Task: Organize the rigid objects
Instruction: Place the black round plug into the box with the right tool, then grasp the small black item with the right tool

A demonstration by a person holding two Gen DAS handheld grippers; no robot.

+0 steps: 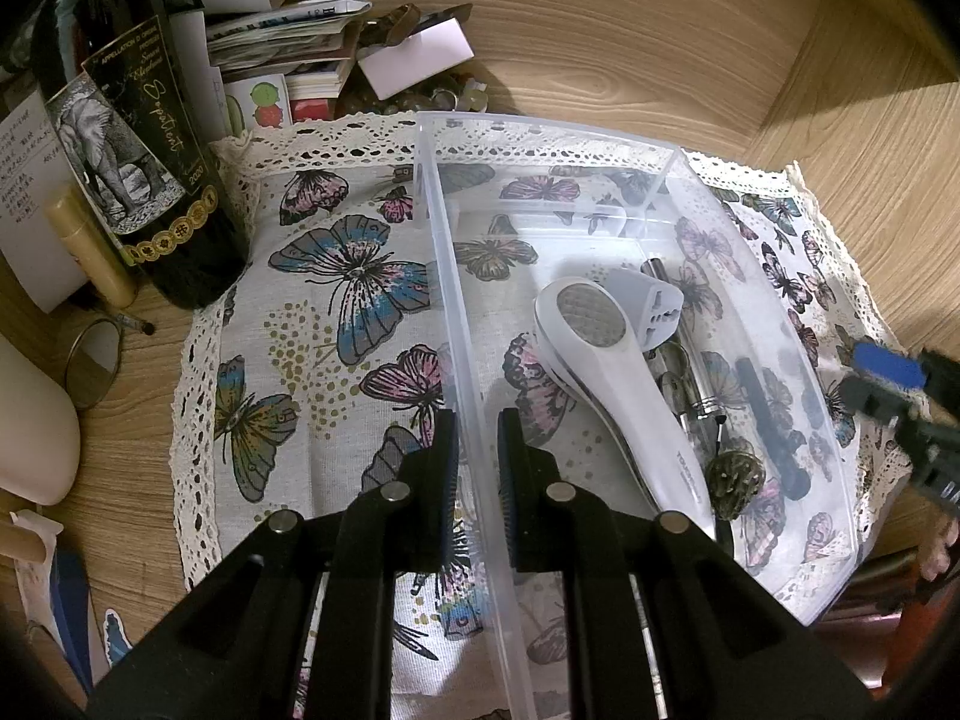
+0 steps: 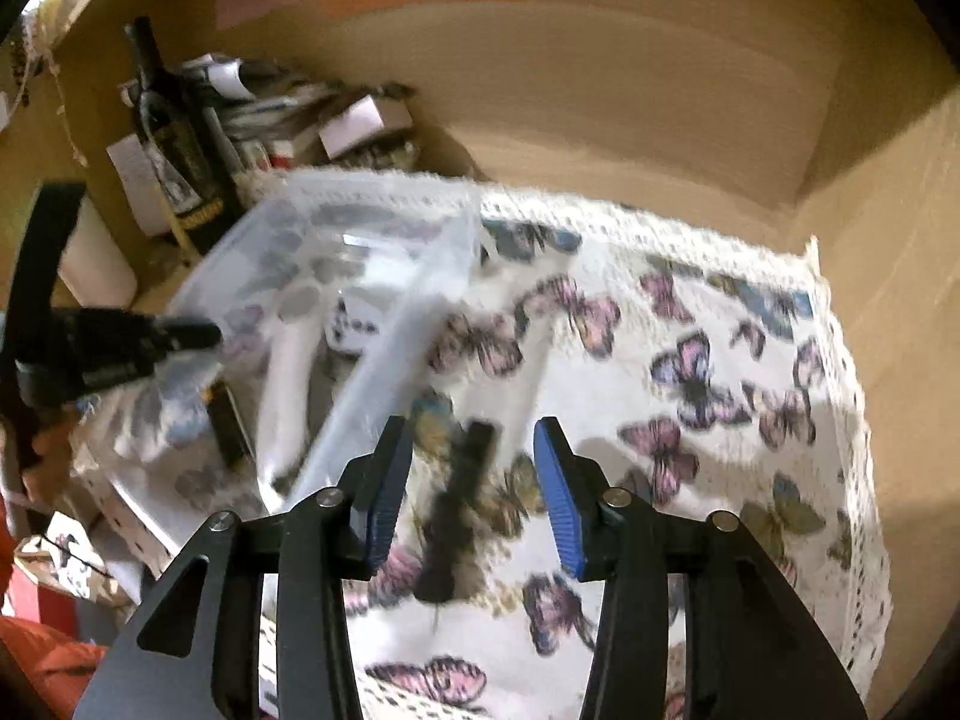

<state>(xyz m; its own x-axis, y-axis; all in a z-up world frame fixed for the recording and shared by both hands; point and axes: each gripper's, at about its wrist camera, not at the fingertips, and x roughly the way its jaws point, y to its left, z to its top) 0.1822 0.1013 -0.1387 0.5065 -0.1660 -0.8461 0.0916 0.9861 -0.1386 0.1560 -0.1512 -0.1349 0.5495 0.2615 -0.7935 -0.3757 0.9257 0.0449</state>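
Observation:
A clear plastic bin [image 1: 831, 480] sits on a butterfly-print cloth [image 1: 336, 324]. In it lie a white handheld device [image 1: 606, 354], a black stick [image 1: 768, 420], a small mottled ball [image 1: 735, 474] and some metal pieces. My left gripper [image 1: 477, 462] straddles the bin's left wall, with the jaws close on it. My right gripper [image 2: 474, 480] is open above a dark stick-shaped object [image 2: 456, 504] lying on the cloth [image 2: 690, 390] beside the bin [image 2: 384, 360]. The right wrist view is blurred. The right gripper also shows in the left wrist view [image 1: 888, 372] at the right.
A dark wine bottle [image 1: 132, 138], a yellowish tube [image 1: 90, 246], a round metal lid [image 1: 93, 363] and a pile of papers and small boxes [image 1: 312, 48] stand at the back left. Wooden walls [image 1: 660, 30] close in the back and right.

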